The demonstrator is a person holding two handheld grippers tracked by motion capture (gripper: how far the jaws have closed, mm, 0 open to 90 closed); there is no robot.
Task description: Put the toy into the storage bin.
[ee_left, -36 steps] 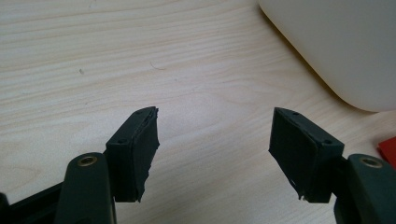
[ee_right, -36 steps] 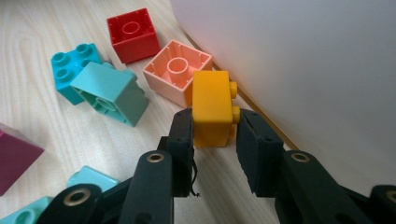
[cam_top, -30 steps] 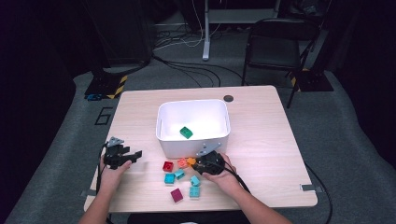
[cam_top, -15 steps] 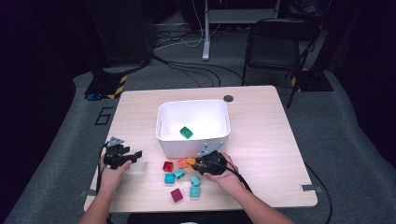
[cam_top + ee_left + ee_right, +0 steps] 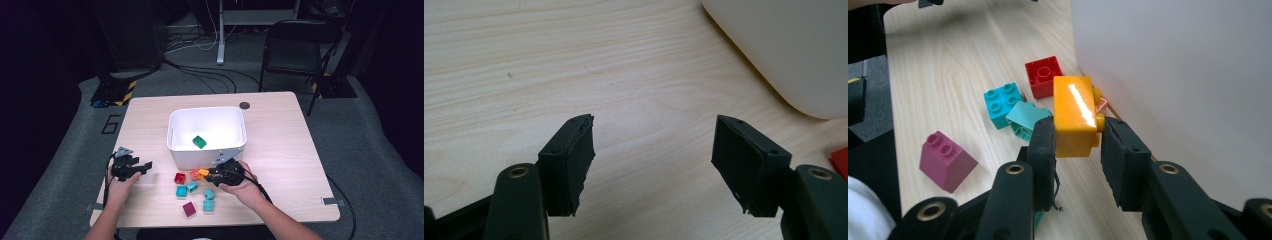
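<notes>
We are gripping an orange brick (image 5: 1075, 116) in our right gripper (image 5: 1078, 145), jaws clamping it just beside the white bin (image 5: 207, 131). Our left gripper (image 5: 651, 160) is resting wide open and empty, left of the bin.

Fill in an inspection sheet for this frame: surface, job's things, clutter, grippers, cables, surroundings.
Surface: light wooden table, bare apart from what follows.
Job's things: orange brick clamped in the right gripper beside the white bin; green brick lies in the bin.
Clutter: red brick, blue brick, magenta brick and teal bricks loose on the table; small dark disc behind the bin.
Grippers: left gripper open, nothing between its jaws; right gripper shut on the orange brick.
Cables: one trails from the right gripper; more on the floor.
Surroundings: grey carpet, folding chair, dark room.
</notes>
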